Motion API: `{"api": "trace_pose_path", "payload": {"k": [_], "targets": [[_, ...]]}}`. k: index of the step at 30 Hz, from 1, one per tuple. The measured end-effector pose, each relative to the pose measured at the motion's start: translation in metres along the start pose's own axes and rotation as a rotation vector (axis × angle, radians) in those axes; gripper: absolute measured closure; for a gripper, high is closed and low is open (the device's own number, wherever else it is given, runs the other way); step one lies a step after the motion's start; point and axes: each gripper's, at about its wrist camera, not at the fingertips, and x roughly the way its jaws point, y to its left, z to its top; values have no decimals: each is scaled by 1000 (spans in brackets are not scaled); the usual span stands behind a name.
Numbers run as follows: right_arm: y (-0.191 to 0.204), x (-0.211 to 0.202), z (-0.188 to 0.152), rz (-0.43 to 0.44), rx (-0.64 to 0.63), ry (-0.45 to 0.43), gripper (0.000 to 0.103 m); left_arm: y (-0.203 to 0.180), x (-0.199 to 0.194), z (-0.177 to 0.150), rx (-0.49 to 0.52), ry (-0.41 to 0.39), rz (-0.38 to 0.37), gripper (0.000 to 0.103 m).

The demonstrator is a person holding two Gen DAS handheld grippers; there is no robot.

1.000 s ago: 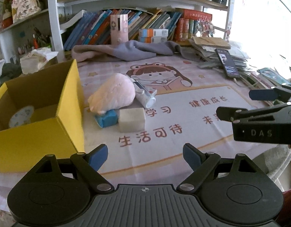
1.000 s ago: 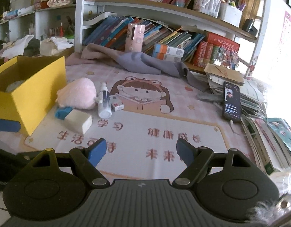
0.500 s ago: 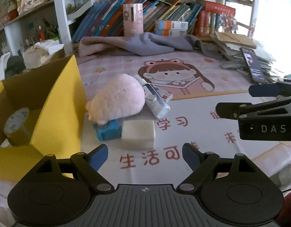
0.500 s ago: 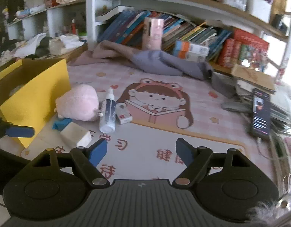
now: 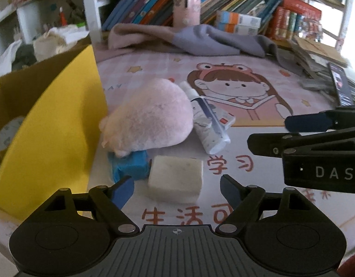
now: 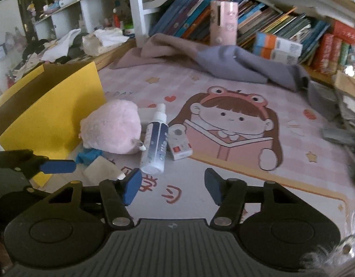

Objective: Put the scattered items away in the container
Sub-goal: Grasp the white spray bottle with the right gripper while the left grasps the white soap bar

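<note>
Beside yellow box (image 5: pixel 62 115), scattered pink plush (image 5: pixel 149 120)

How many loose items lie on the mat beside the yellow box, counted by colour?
Pink: 1, plush toy
White: 3, spray bottle, small carton, sponge block
Blue: 1, small packet
Total: 5

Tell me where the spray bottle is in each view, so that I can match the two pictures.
Left wrist view: the spray bottle lies right of centre, against the right side of the pink plush toy.
Right wrist view: the spray bottle lies left of centre, just right of the plush toy.
Shared landmark: the yellow box, at the left in both.
</note>
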Motion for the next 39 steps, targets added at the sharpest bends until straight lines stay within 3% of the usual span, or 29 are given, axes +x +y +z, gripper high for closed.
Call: {"api": "trace_pose_path", "payload": {"k": [7, 13, 24, 32, 39], "targets": [[-2, 31, 20, 78, -2, 33, 57, 0, 17, 6, -45, 29, 14, 38], [-7, 60, 33, 111, 29, 72, 67, -3, 25, 7, -42, 45, 44, 44], [-4, 100, 41, 124, 43, 149, 69, -4, 26, 7, -41, 49, 58, 44], [2, 104, 40, 96, -40, 122, 70, -1, 26, 7, -40, 45, 43, 52], [-9, 84, 35, 109, -16, 122, 72, -2, 11, 8, -45, 56, -12, 58]]}}
